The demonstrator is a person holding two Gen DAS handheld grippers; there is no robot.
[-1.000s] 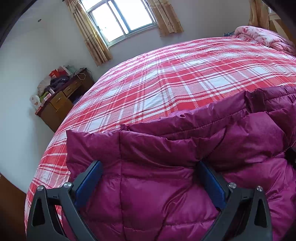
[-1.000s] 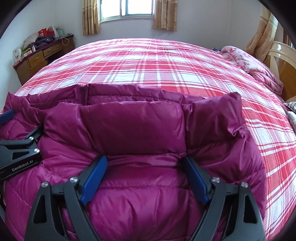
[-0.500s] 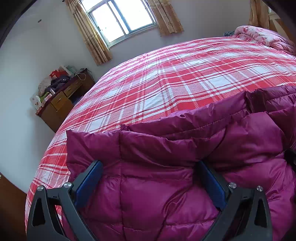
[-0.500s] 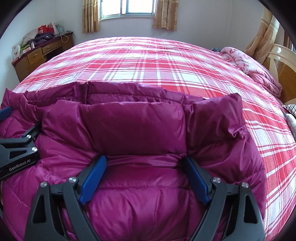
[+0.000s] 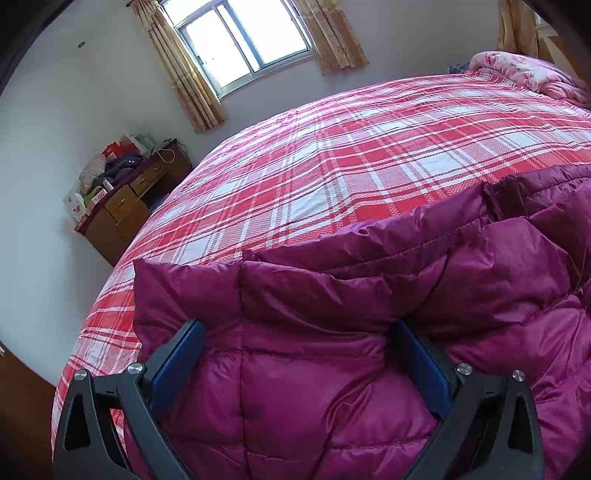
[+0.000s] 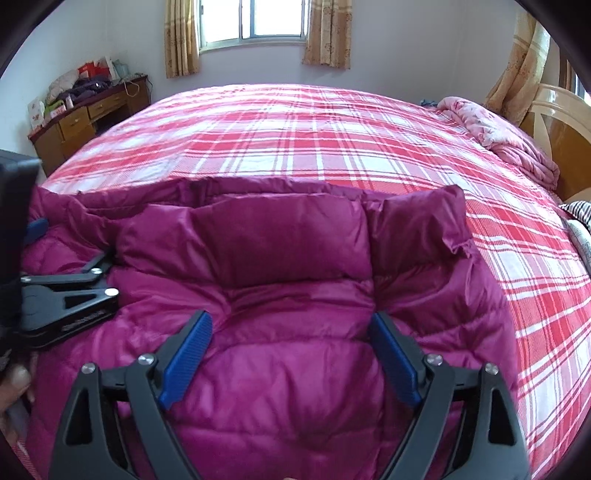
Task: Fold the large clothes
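- Left gripper (image 5: 295, 354): jaws spread wide over the near left part of the puffy magenta jacket (image 5: 369, 314). The blue pads (image 5: 177, 365) straddle a quilted panel; no fabric is visibly pinched between them. In the right wrist view this gripper (image 6: 74, 295) lies low against the jacket at the left edge.
- Right gripper (image 6: 291, 347): jaws likewise wide apart, straddling a quilted panel on the near right part of the jacket (image 6: 280, 258). One pad (image 6: 188, 350) sits on the fabric surface; nothing is clamped.
- Jacket position: it lies at the near edge of the bed, on the red plaid bedspread (image 6: 314, 140). A doubled layer is visible along its far edge, where an upper padded band overlies a lower one.
- Progress, as a judgement: at least one fold appears laid, and the released jaws suggest it has been set down. The bundle is still broad, so further folds or flattening likely remain.
- Surroundings: a pink floral quilt (image 6: 502, 136) lies bunched at the far right of the bed; a cluttered wooden desk (image 6: 81, 114) stands far left below the curtained window (image 6: 255, 22).
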